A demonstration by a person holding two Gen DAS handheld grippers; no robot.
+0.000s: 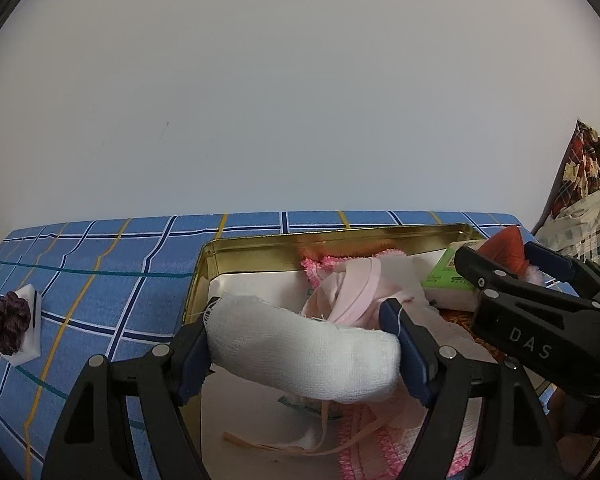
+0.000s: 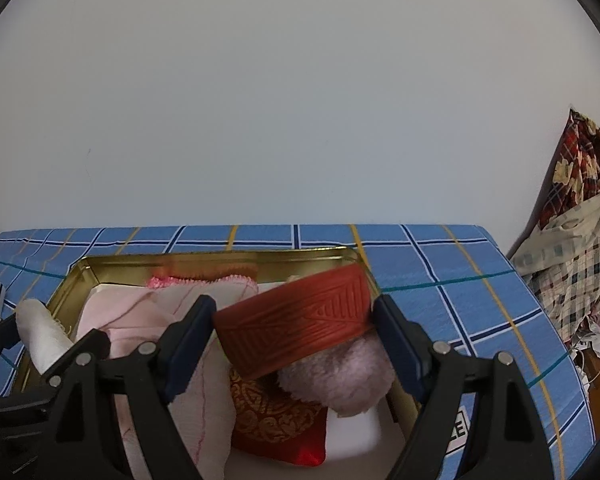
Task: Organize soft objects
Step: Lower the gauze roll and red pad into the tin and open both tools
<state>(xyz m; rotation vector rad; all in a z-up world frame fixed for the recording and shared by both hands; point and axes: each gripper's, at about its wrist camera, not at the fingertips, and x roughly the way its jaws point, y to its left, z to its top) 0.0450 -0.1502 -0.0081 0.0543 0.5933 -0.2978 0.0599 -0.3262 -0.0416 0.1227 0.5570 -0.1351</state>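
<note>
The left gripper (image 1: 304, 344) is clamped on a roll of white gauze (image 1: 300, 356), its blue pads (image 1: 410, 356) pressing the two ends so the roll lies crosswise between them. The roll hangs over the near left part of an open gold tin (image 1: 340, 236), above a loose pink ribbon (image 1: 260, 446) and a cloth with pink stitching (image 1: 364, 436) on the tin's white floor.

The right gripper (image 2: 294, 334) grips a red ribbed band (image 2: 296, 320), tilted with its right end farther away, one pad at each end. Just under the band, touching it, is a pale pink fluffy piece (image 2: 340, 376), and near that, lower in the tin, lies a red cushion with gold pattern (image 2: 276, 420). In the left wrist view this gripper shows at the right, over the tin's right side, the band's red end poking out between its fingers.

Farther into the tin sit a crumpled pale pink cloth (image 1: 352, 296), a bright pink knitted edge (image 1: 320, 266) against the far wall, and a green and white packet (image 1: 448, 280) to the right.

The tin rests on a table covered with a blue checked cloth (image 1: 100, 272). On that cloth, well left of the tin, a dark braided piece on a white card (image 1: 14, 322) lies near the table's left edge. Beyond the table's right end hangs patterned fabric (image 2: 576, 208), and a plain pale wall (image 2: 300, 100) is behind.
</note>
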